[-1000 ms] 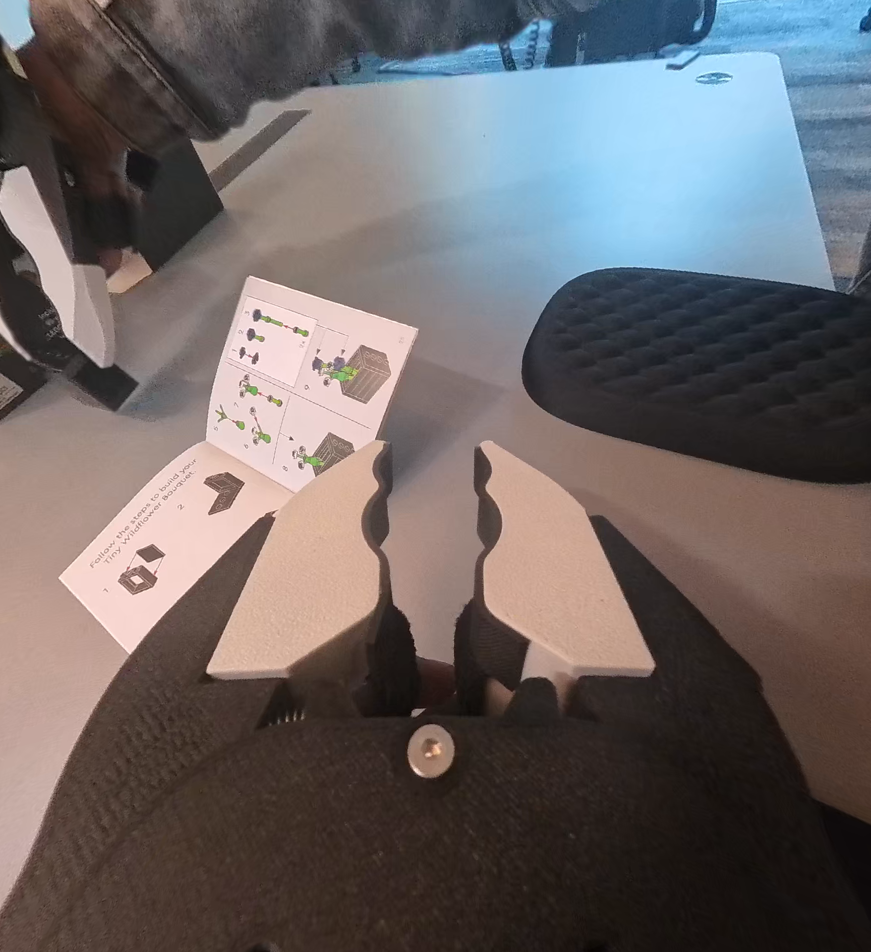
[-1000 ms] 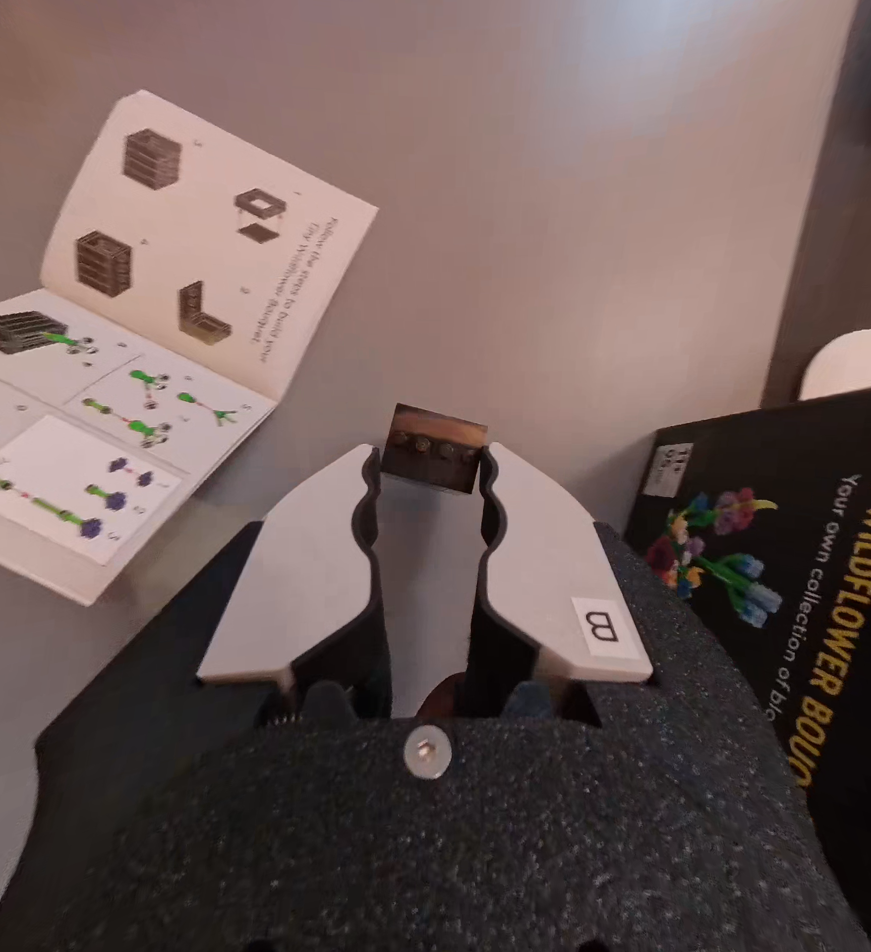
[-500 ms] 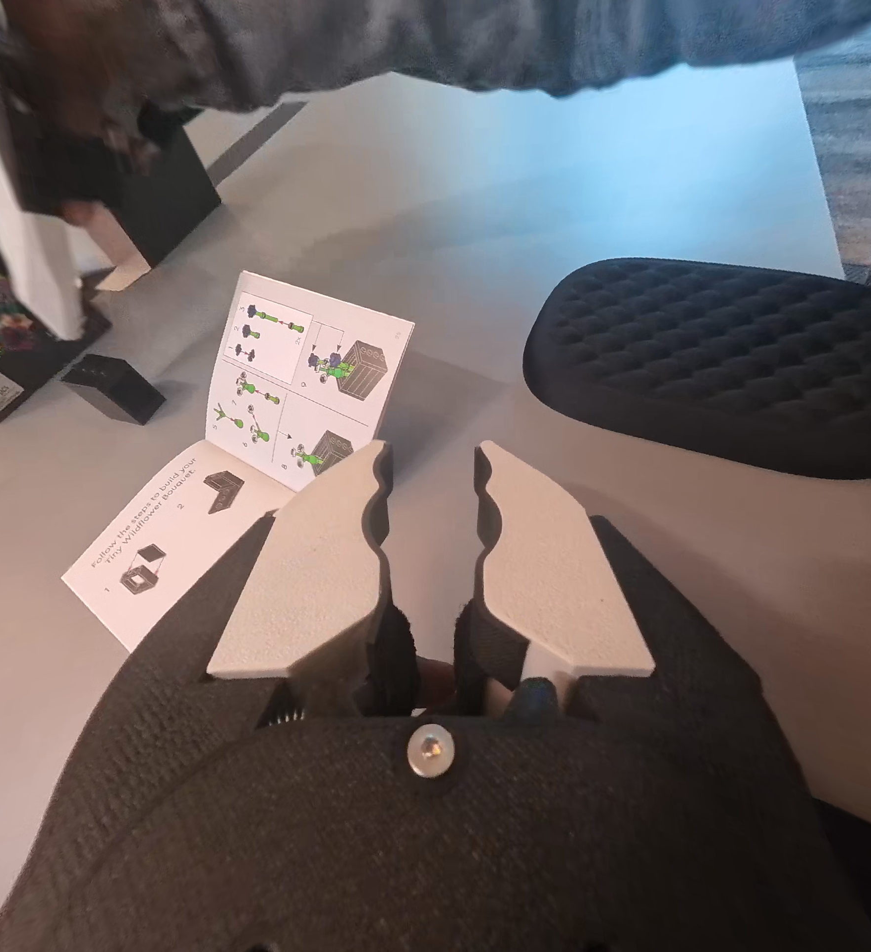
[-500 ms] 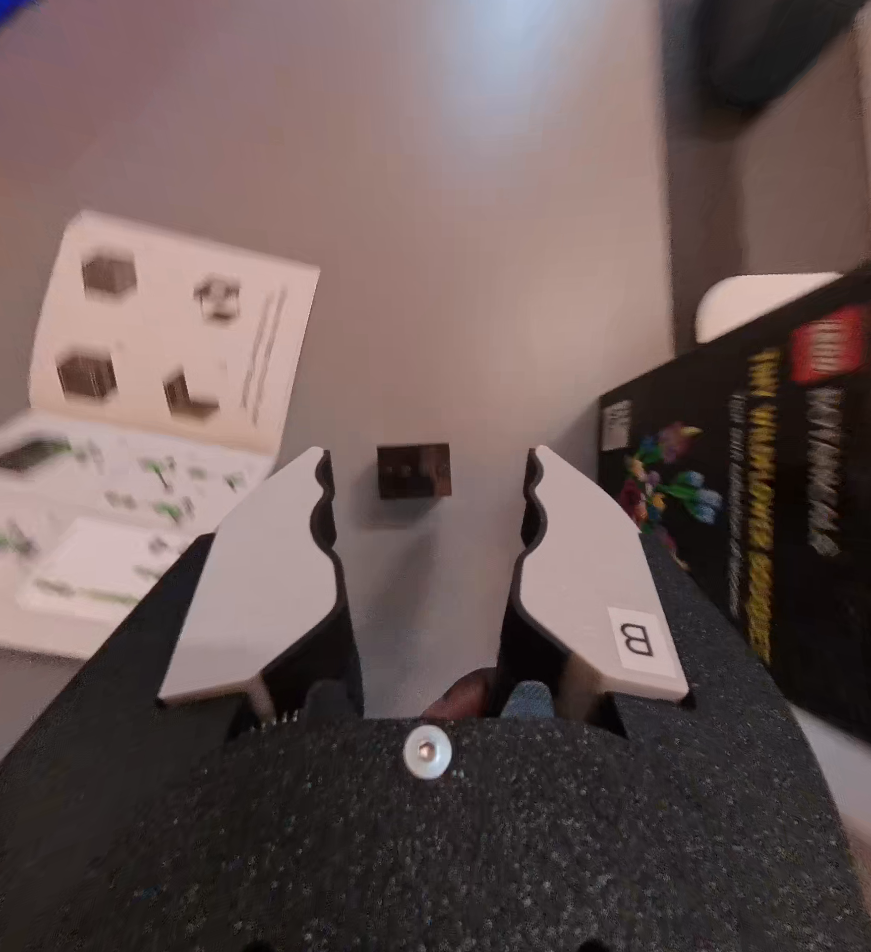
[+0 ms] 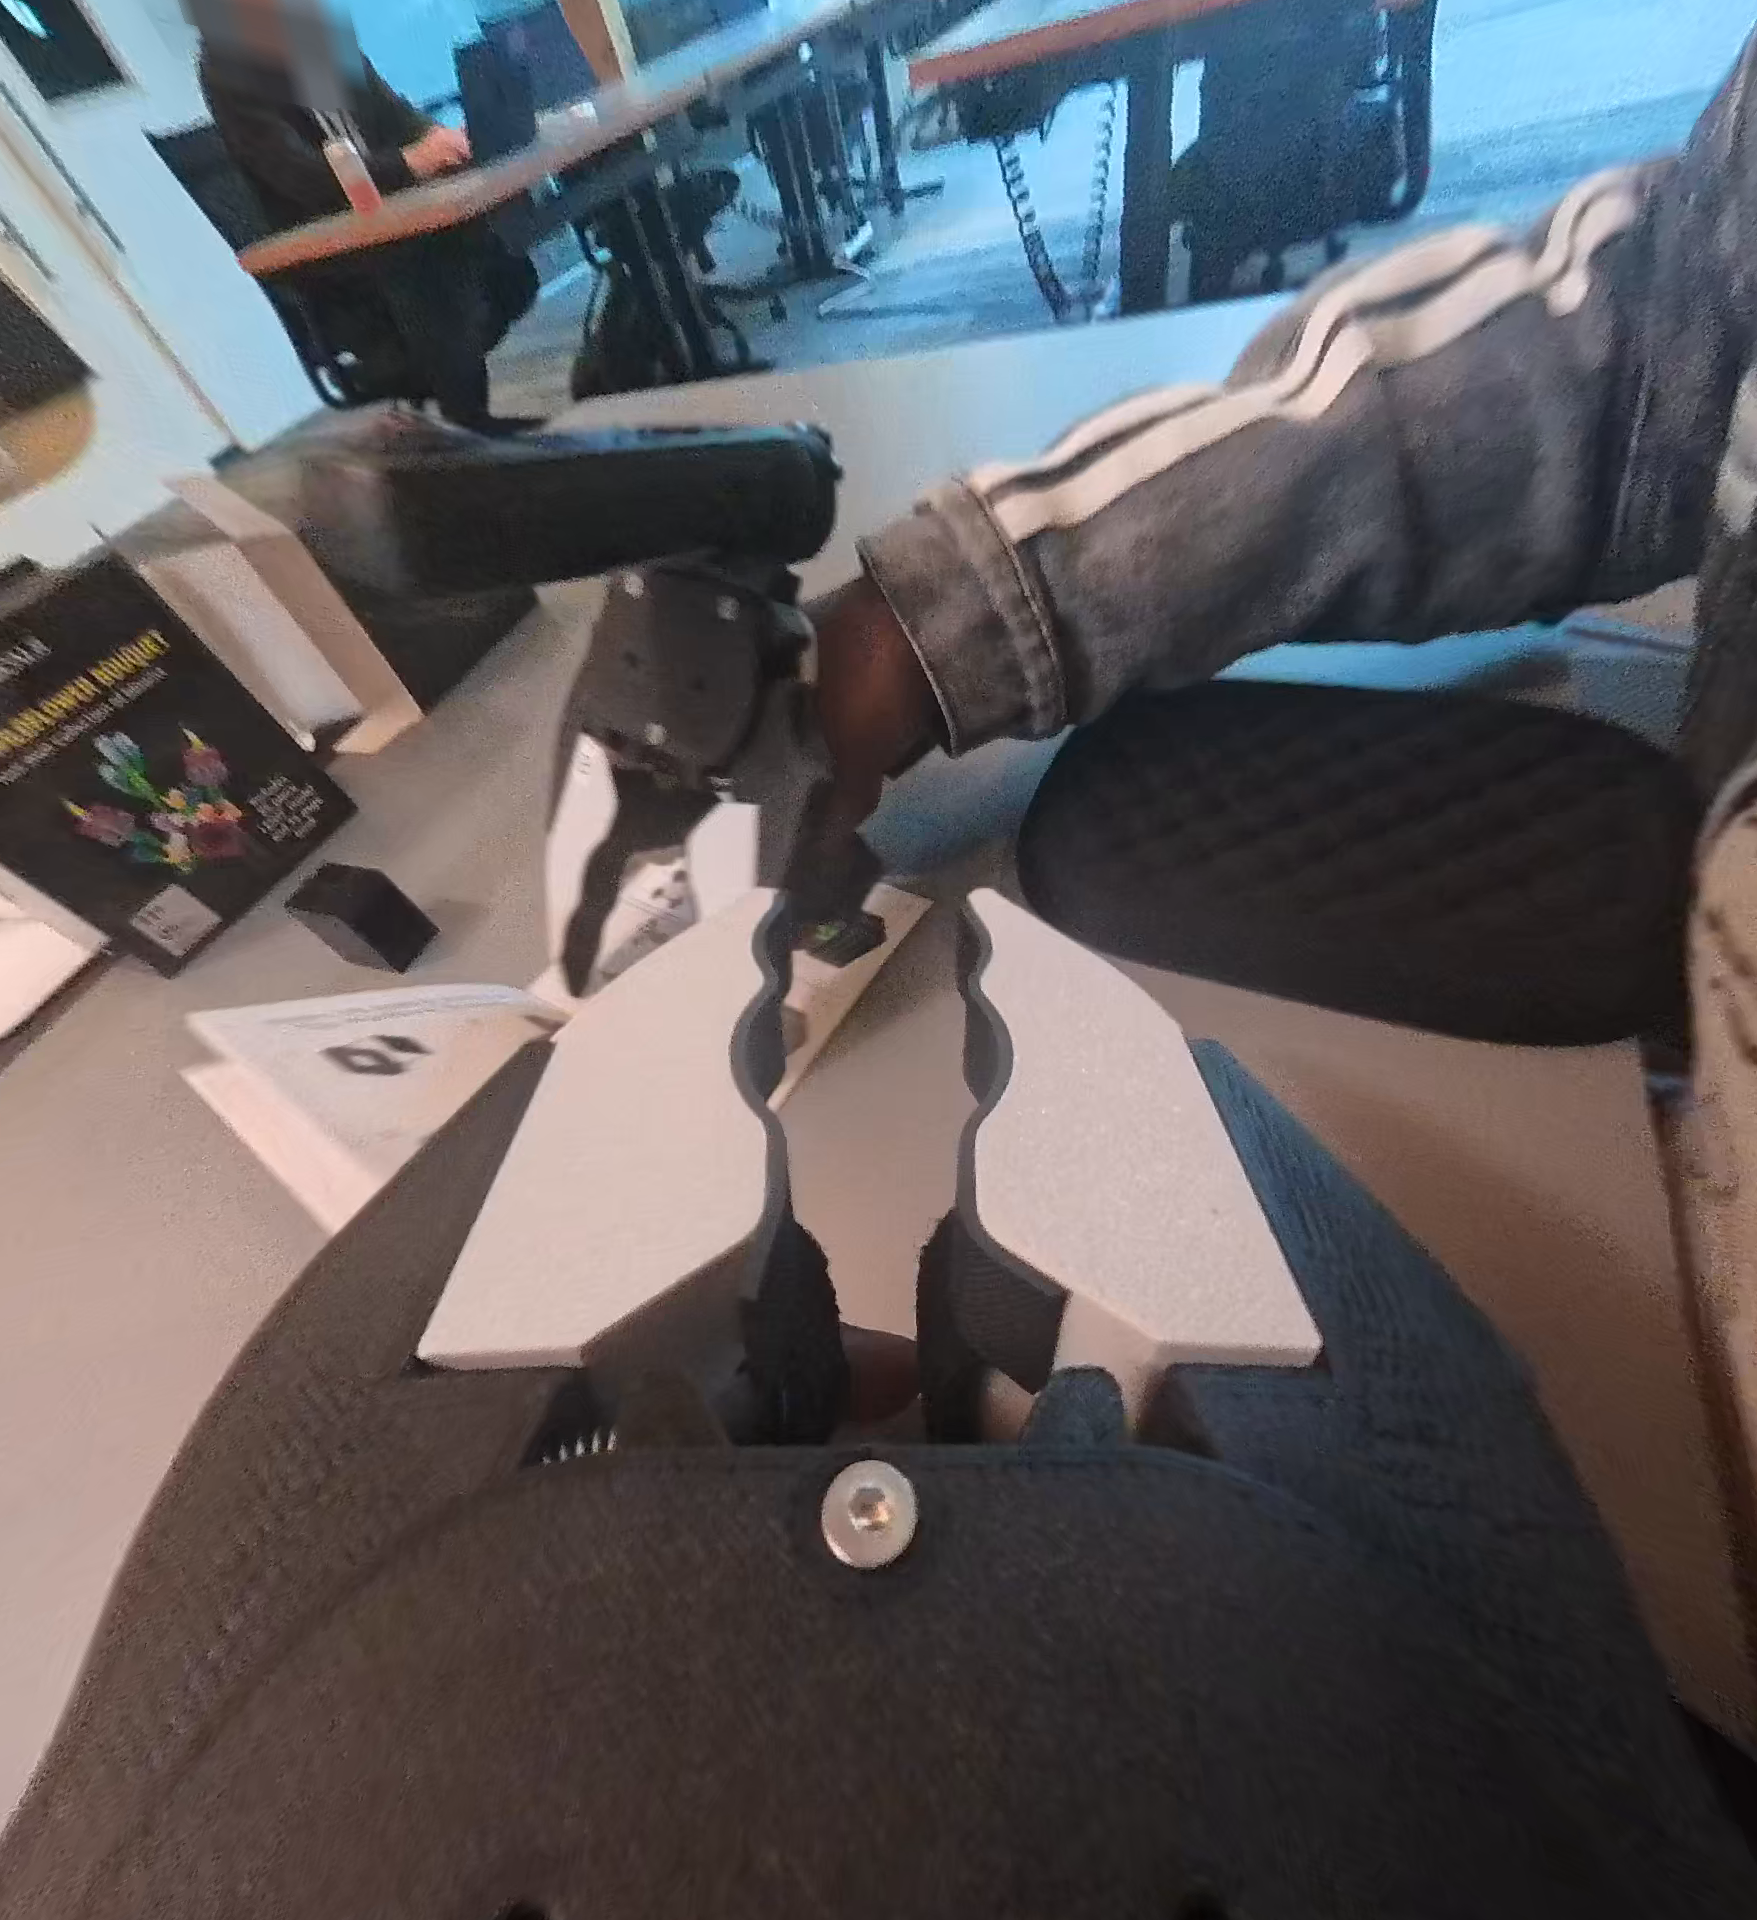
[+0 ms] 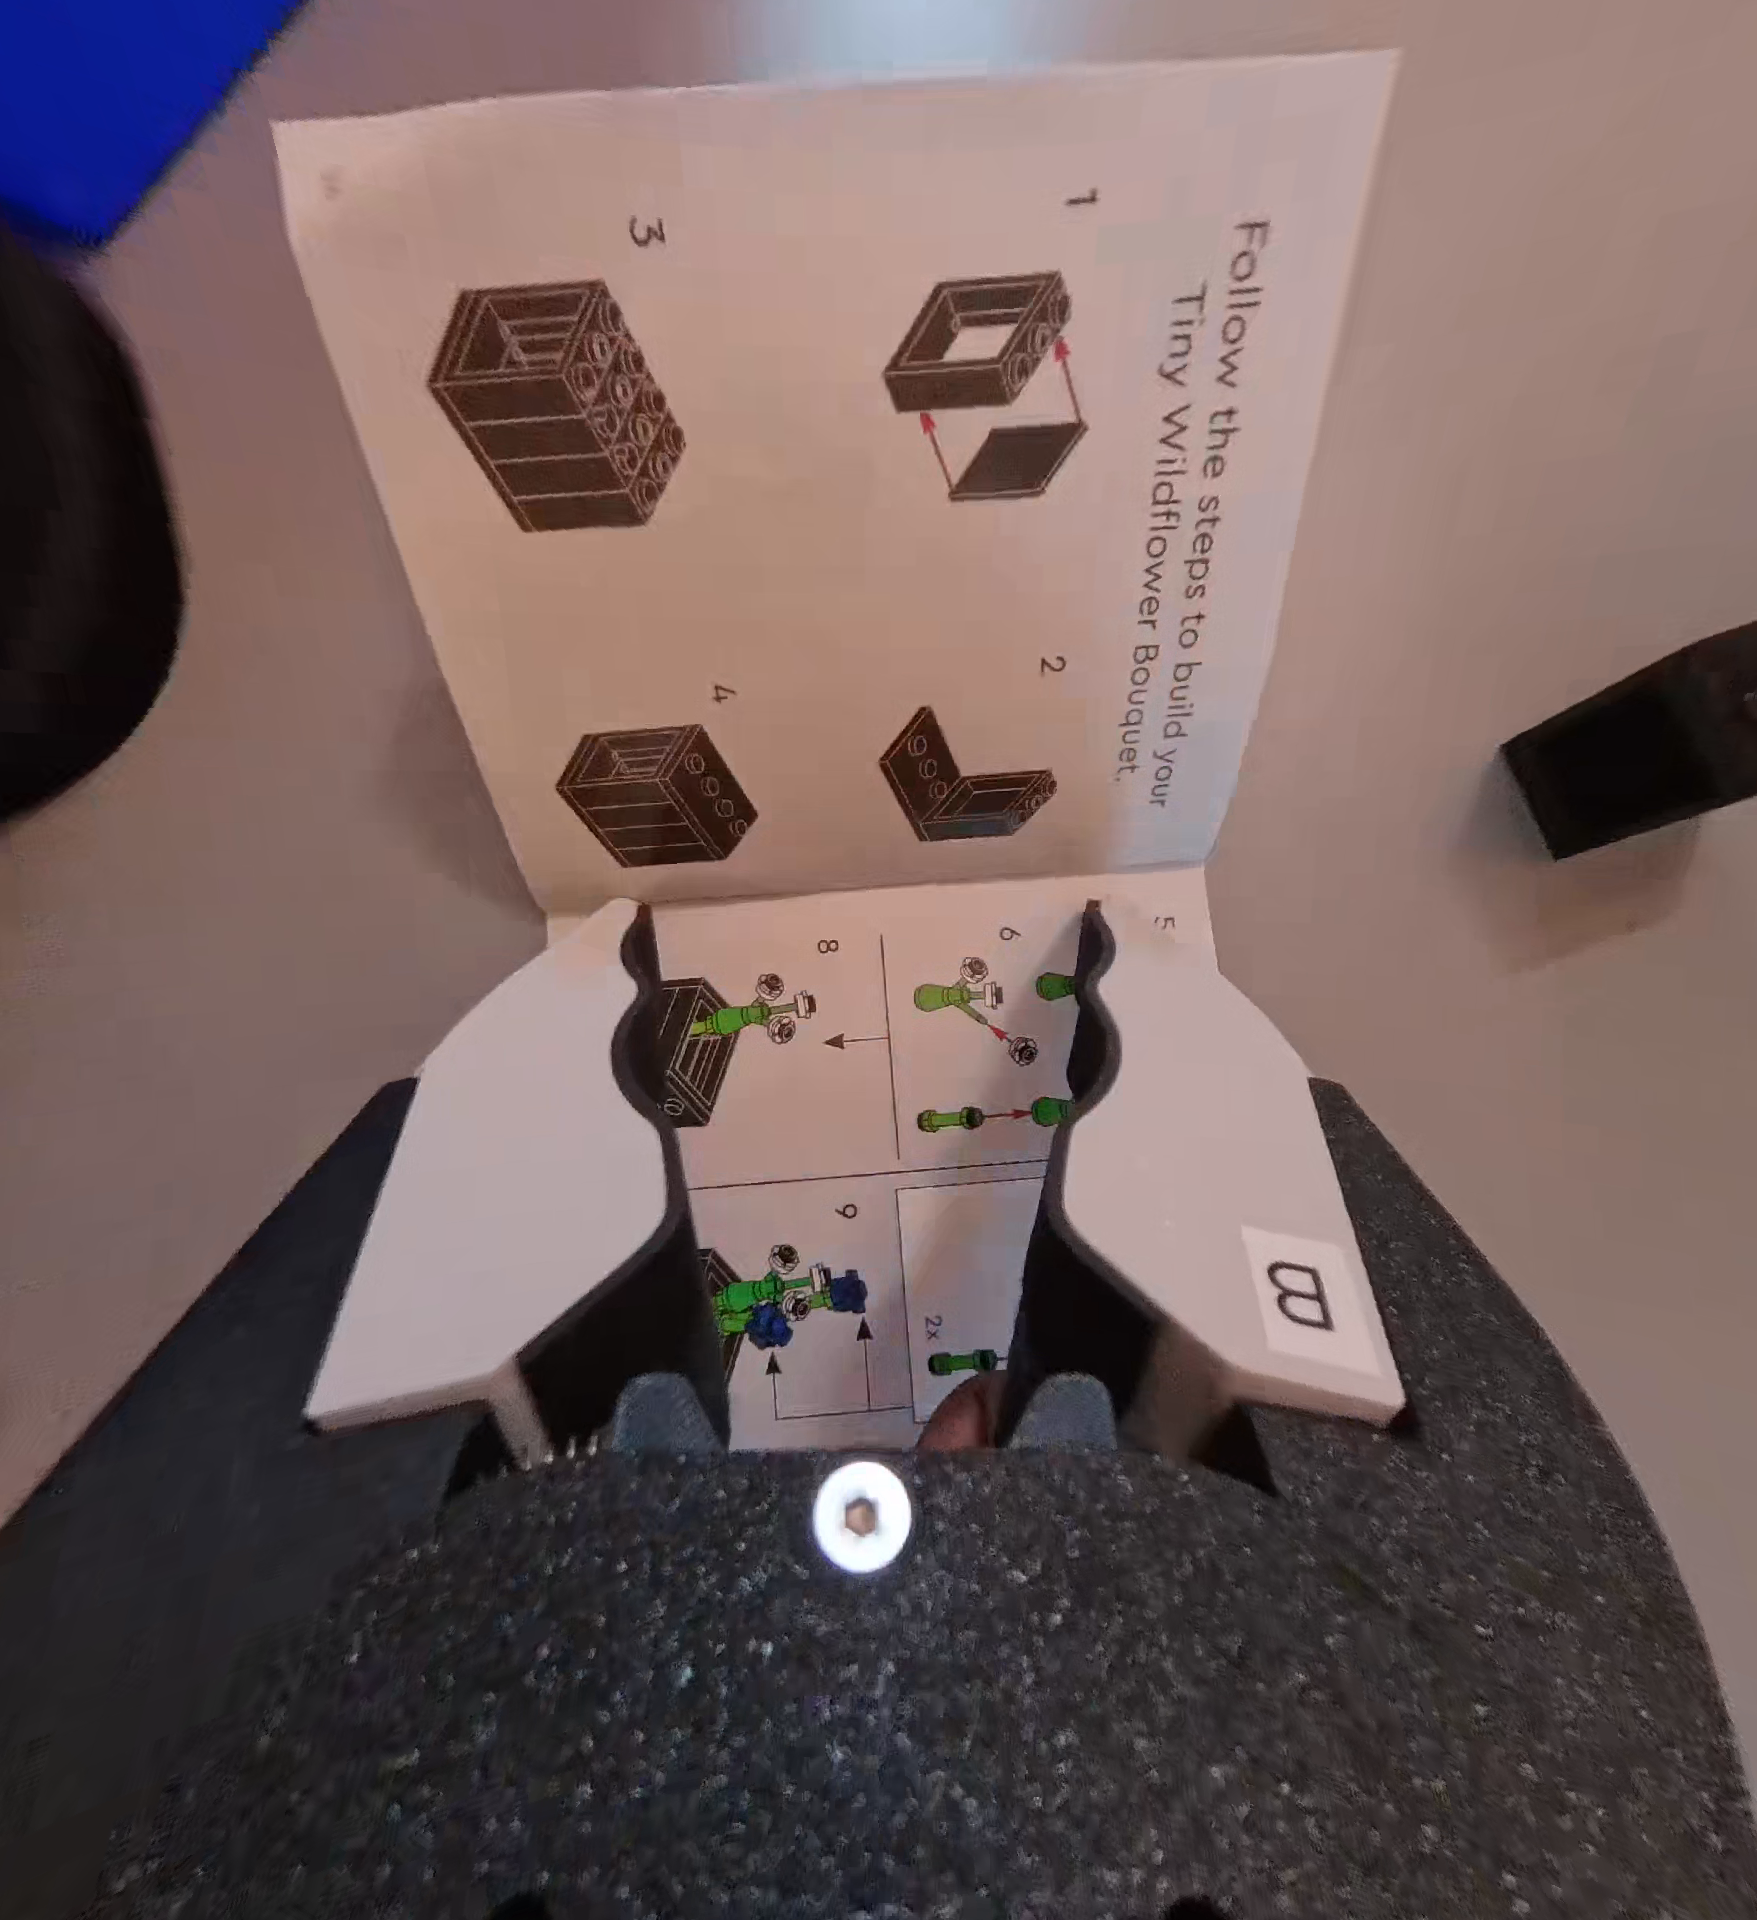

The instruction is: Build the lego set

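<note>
The open instruction booklet (image 6: 822, 468) lies on the grey table, one page standing up. My right gripper (image 6: 869, 914) is open and empty, hovering right above the booklet's lower page. A black lego piece (image 6: 1674, 748) lies on the table to its right. In the left wrist view my left gripper (image 5: 863, 920) is open and empty, low over the table, pointing at the booklet (image 5: 365, 1060). The right gripper (image 5: 697, 951) hangs just beyond it, held by a hand in a striped grey sleeve. The black piece (image 5: 360, 914) lies beside the black lego box (image 5: 126, 769).
A black quilted pad (image 5: 1352, 862) lies on the table to the right of the booklet; it also shows in the right wrist view (image 6: 22, 520). A white stand (image 5: 271, 623) is behind the box. Desks, chairs and a seated person are in the background. The black lego piece (image 6: 1674, 748) lies some 9 cm from my right tips, 25 cm from my left tips. Seen from the left wrist view (image 5: 376, 907) as well.
My right gripper opened and let go of the black piece next to the box, then swung over the booklet. My left gripper has dropped lower and tilted up, still open.
</note>
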`<state>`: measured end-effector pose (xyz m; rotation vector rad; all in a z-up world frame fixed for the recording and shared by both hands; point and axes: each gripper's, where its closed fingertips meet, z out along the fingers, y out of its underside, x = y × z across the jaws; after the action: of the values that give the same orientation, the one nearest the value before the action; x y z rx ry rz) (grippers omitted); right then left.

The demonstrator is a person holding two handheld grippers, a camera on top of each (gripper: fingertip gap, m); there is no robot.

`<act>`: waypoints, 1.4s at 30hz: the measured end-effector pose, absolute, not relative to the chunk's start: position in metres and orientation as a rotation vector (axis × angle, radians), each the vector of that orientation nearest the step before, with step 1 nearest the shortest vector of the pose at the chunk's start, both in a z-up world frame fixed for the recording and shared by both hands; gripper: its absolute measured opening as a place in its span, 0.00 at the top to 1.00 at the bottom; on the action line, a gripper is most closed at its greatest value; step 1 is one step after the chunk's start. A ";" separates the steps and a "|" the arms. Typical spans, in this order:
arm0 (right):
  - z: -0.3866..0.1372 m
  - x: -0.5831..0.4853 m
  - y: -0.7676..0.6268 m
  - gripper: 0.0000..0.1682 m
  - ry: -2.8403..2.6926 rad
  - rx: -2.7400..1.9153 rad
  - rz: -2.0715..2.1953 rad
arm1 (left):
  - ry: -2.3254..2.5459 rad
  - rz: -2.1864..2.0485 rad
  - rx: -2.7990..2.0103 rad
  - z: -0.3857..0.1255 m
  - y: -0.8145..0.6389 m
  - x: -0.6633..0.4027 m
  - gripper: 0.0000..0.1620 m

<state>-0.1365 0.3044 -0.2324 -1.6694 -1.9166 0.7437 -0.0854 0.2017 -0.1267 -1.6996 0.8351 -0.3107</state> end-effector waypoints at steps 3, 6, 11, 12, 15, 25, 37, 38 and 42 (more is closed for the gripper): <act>-0.233 -0.111 0.292 0.54 -2.062 -1.572 0.759 | 0.799 -0.321 -1.717 -0.109 0.184 -0.097 0.81; -0.232 -0.095 0.285 0.54 -2.135 -1.495 0.787 | 0.762 -0.200 -1.848 -0.098 0.161 -0.146 0.81; -0.232 -0.089 0.280 0.55 -2.142 -1.428 0.847 | 0.598 0.248 -2.191 -0.074 0.109 -0.304 0.75; -0.232 -0.090 0.279 0.55 -2.132 -1.424 0.857 | 0.580 0.243 -2.260 -0.077 0.102 -0.327 0.74; -0.231 -0.089 0.279 0.55 -2.115 -1.426 0.862 | 0.703 -0.117 -2.594 -0.117 0.071 -0.349 0.75; -0.185 -0.094 0.283 0.56 -1.939 -1.208 0.888 | 0.820 -0.194 -2.817 -0.167 0.084 -0.355 0.73; -0.144 -0.092 0.287 0.62 -1.698 -1.136 1.122 | 1.100 -0.204 -2.764 -0.212 0.097 -0.352 0.87; -0.147 -0.092 0.287 0.62 -1.708 -1.140 1.112 | 1.107 -0.198 -2.764 -0.215 0.098 -0.353 0.87; -0.151 -0.091 0.289 0.62 -1.713 -1.153 1.105 | 1.133 -0.241 -2.776 -0.226 0.095 -0.351 0.86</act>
<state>-0.0912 0.2894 -0.1511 -1.1534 -1.7134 1.1045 -0.3507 0.0949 -0.2257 -2.7762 1.1330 -0.2406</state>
